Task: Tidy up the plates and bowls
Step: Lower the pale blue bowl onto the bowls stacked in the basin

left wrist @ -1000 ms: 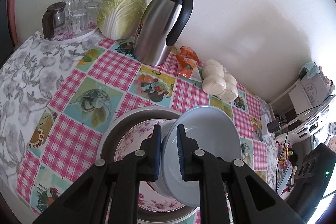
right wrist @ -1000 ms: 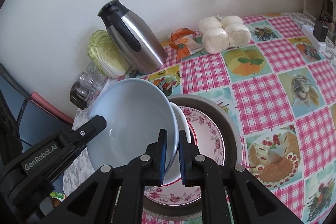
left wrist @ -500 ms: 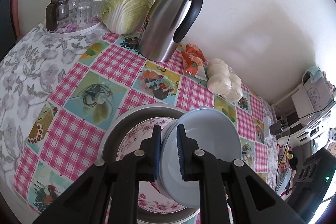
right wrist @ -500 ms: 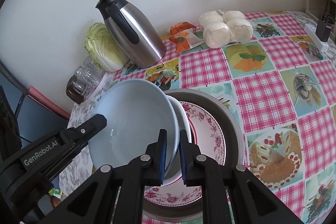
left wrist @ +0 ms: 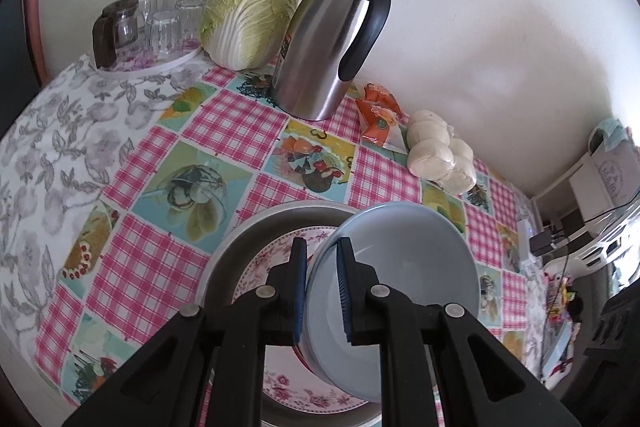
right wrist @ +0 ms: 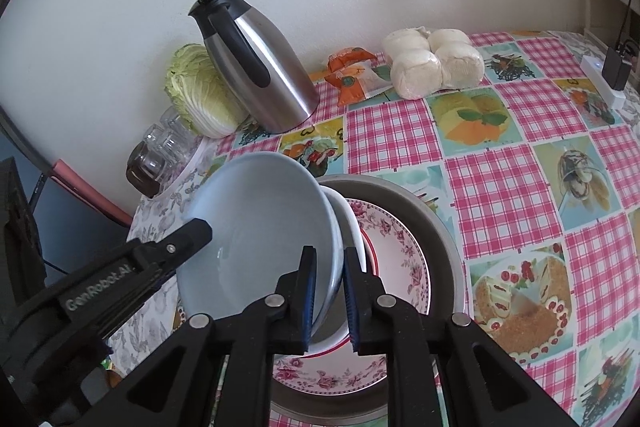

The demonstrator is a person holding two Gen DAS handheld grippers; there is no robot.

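A light blue bowl (left wrist: 408,267) hangs tilted over a floral plate (left wrist: 276,255) that lies in a round metal basin (left wrist: 256,227). My left gripper (left wrist: 322,247) is shut on the bowl's rim. In the right wrist view, that same blue bowl (right wrist: 260,227) leans over a white bowl with a red rim (right wrist: 348,223), which rests on the floral plate (right wrist: 400,259). My right gripper (right wrist: 326,255) is shut on the blue bowl's opposite rim. The left gripper's fingertips (right wrist: 196,231) clamp the bowl's far left edge.
A steel thermos jug (left wrist: 332,39), a cabbage (left wrist: 248,15) and a tray of upturned glasses (left wrist: 160,23) line the wall. An orange packet (left wrist: 378,111) and bagged buns (left wrist: 436,151) lie to the right. A power strip (right wrist: 600,79) sits at the far right edge.
Both grippers have stayed on the blue bowl. The right gripper's jaws stand slightly wider than a second ago. The white bowl's rim no longer shows in the left wrist view.
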